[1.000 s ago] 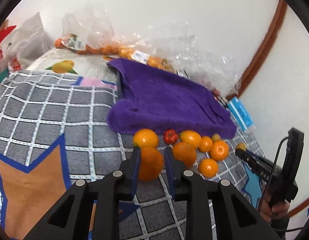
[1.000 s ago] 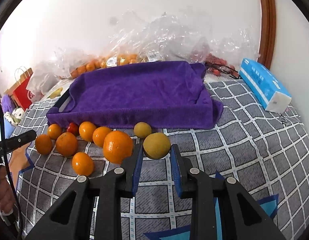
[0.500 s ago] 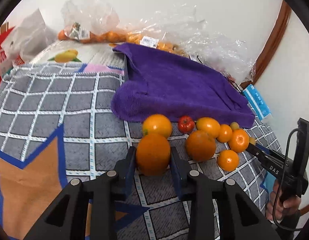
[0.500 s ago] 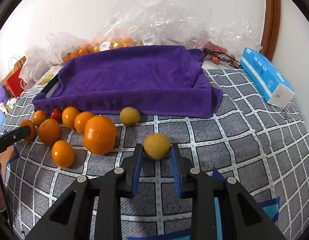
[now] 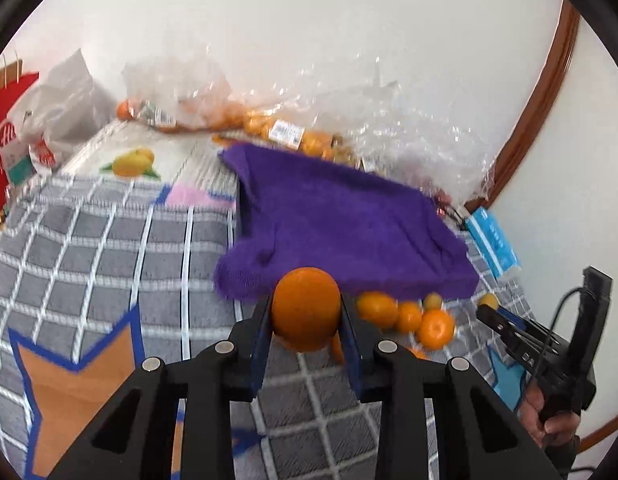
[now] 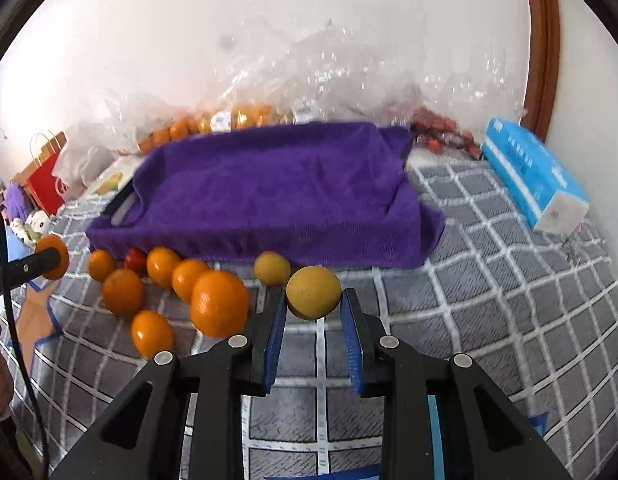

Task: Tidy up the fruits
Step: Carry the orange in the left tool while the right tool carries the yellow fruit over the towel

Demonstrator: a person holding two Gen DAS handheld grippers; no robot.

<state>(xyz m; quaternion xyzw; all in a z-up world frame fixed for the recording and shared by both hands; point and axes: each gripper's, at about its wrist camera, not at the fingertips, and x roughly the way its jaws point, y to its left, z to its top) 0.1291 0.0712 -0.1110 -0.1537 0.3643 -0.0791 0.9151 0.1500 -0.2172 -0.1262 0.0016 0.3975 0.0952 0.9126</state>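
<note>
**Ana:** Up comes the orange (image 5: 305, 308) in the left wrist view. A second ago it sat low on the checked bedspread (image 5: 89, 248); now it rides higher, up against the front edge of the purple towel (image 5: 341, 224). The left gripper (image 5: 305, 322) is pinching it on both flanks, and those jaws have just eased a touch wider with the fruit between them.

**Ben:** Loose oranges (image 5: 437, 328) lie in a cluster just beside it, and the right gripper (image 5: 489, 308) shows at the edge carrying something yellow.

**Ana:** Over to the right wrist view. A yellow-green citrus (image 6: 313, 291) is clamped between the blue pads (image 6: 276, 340) of the right gripper (image 6: 313, 308), raised from where it sat half a second ago. A second yellow one (image 6: 272, 267) waits at the towel's hem, with a big orange (image 6: 219, 303) and a small tomato (image 6: 135, 260) among the rest.

**Ben:** My read: both are being carried to the towel-lined tray (image 6: 269, 184). Best to keep the squeeze steady, clear the front lip, then set each down well inside so it can't roll back out.
</note>
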